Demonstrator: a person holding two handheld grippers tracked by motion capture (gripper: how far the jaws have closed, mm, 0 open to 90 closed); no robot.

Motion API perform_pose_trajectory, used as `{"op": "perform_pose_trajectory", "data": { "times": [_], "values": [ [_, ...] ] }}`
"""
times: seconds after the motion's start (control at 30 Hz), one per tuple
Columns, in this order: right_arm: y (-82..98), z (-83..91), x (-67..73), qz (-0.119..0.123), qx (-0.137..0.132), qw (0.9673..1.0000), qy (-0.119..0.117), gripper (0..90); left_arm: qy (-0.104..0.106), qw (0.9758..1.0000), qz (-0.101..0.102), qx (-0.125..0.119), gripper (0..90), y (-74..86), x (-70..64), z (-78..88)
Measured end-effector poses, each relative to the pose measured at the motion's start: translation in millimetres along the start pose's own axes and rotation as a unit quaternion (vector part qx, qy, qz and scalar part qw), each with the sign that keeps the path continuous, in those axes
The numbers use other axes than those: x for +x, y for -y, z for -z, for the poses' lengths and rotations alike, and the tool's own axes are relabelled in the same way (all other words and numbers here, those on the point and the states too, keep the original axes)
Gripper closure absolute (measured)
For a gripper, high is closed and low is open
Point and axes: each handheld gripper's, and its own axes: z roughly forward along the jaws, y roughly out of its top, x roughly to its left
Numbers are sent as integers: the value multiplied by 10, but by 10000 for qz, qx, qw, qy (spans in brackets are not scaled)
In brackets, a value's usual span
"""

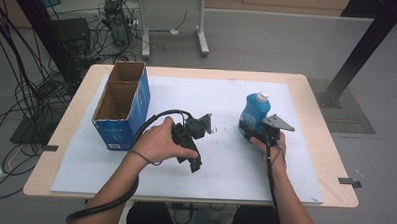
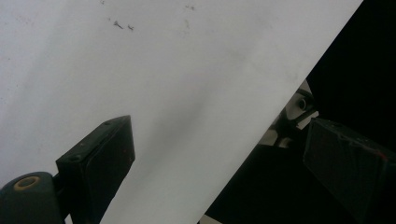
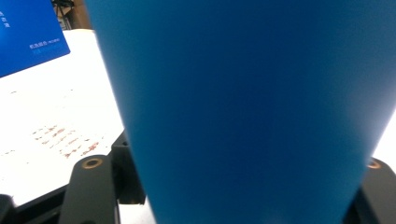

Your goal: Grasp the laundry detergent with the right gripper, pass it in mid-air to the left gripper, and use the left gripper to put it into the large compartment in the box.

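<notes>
Right gripper view: right tongs (image 3: pixel 243 196) clamped on the blue bottle (image 3: pixel 243 93); high view: left tongs (image 1: pixel 194 162), apart, tilted left of it.

I've got the right gripper (image 1: pixel 256 131) low on the table, jaws clamped tight, right hand (image 1: pixel 270 147) gripping from behind. Left gripper (image 1: pixel 197 164) tipped toward me, jaws spread wide, nothing between; left hand (image 1: pixel 160 140) wrapped around its body.

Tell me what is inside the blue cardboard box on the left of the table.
The blue cardboard box is open-topped with two compartments. Only brown inner walls show in each; both bottoms are hidden by the walls, so any contents cannot be seen.
</notes>
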Motion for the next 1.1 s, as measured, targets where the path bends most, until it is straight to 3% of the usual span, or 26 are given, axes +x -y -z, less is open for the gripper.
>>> {"op": "perform_pose_trajectory", "data": {
  "times": [1.1],
  "values": [
    [-8,9,27,52,17,10000,81,395,-6,10000,40,-70,92,7,-13,29]
  ]
}}
